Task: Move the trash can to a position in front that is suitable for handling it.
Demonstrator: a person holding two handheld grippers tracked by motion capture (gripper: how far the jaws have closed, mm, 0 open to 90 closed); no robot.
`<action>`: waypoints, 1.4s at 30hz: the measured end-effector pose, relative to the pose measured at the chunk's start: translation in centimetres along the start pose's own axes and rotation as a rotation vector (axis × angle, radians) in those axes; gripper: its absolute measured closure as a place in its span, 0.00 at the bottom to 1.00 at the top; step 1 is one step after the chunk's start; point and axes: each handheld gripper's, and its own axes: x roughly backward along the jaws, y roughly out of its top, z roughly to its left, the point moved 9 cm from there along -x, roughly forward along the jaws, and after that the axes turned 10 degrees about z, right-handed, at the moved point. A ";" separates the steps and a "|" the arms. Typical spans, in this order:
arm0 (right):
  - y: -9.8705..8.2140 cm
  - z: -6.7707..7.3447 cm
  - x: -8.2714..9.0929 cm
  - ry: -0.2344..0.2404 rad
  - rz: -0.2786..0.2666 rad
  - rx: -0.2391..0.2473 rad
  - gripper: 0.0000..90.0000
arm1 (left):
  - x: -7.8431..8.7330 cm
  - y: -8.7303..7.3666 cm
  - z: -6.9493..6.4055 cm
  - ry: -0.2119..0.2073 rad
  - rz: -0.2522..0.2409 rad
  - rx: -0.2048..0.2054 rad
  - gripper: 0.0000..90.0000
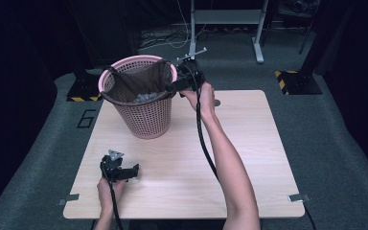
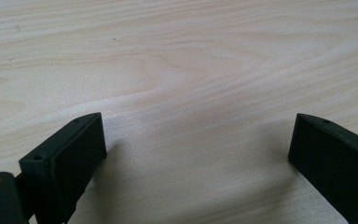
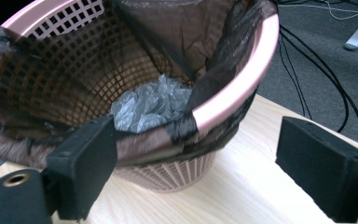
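The thin dark-brown plastic bin liner drapes over the rim of the pink lattice plastic basket on the wooden bench. It looks light, floppy and tear-prone, best pinched at the folded rim edge. Right gripper fingers gape wide and empty; left gripper fingers likewise.

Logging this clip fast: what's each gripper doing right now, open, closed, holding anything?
Left gripper: open, nothing between its fingers, low over the table.
Right gripper: open, holding nothing, at the rim of the pink basket with its dark bag liner.
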 end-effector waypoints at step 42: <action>0.9 -1.5 -4.0 -0.138 0.067 -0.138 0.60 | 0.0 0.0 -0.1 -0.002 -0.007 -0.006 0.06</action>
